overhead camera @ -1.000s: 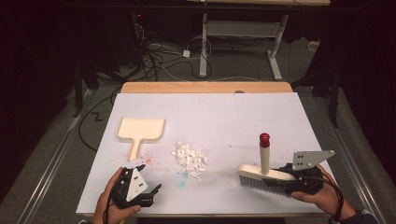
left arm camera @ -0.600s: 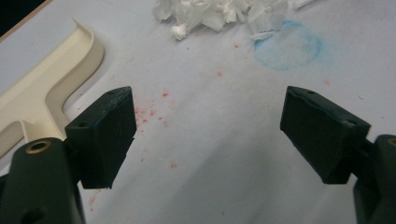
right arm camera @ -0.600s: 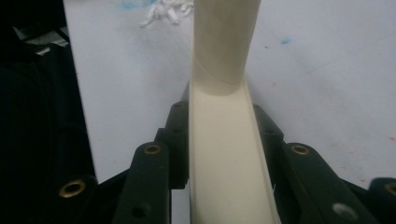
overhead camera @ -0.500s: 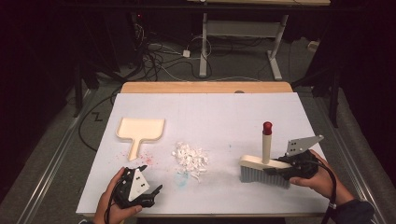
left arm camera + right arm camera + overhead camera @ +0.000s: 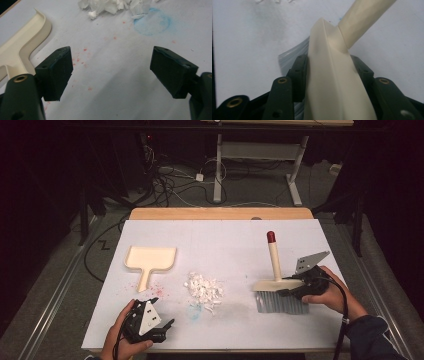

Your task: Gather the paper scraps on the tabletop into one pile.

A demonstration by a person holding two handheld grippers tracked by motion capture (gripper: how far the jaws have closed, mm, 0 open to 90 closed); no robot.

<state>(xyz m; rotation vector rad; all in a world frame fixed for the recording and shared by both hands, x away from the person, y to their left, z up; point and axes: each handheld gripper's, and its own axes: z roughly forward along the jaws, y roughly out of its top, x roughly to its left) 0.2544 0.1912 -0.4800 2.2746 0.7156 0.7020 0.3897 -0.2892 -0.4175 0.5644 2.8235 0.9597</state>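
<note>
1. The right gripper (image 5: pixel 295 286) sits at about 4 o'clock on the desk (image 5: pixel 225 240), in the person's right hand (image 5: pixel 327 292). Its fingers (image 5: pixel 298 75) lie against either side of the cream back of the hand brush (image 5: pixel 277 290). They have just been opening, with the brush head between them, and the right gripper view shows them still close on its two flanks.
2. The brush stands on its grey bristles (image 5: pixel 280 302) on the white desk cover, near the 4 o'clock edge. Its cream handle (image 5: pixel 274 260) rises toward 12 o'clock and ends in a red tip (image 5: pixel 270 237).
3. The left gripper (image 5: pixel 150 324) rests at about 7 o'clock, in the person's left hand (image 5: pixel 120 340). Its fingers (image 5: pixel 56 72) stand wide apart, with bare desk between them; they hold and touch nothing.
4. The cream dustpan (image 5: pixel 149 260) lies flat at about 9 o'clock, its handle pointing toward 6 o'clock, just beyond the left gripper.
5. A small heap of white paper scraps (image 5: pixel 204 287) lies near the middle of the desk, between dustpan and brush, apart from both.
6. A faint blue ring mark (image 5: pixel 152 21) and scattered red specks (image 5: pixel 85 50) stain the desk cover at the near side of the heap.
7. No readable brand, label or writing can be made out on the brush, dustpan or grippers.
</note>
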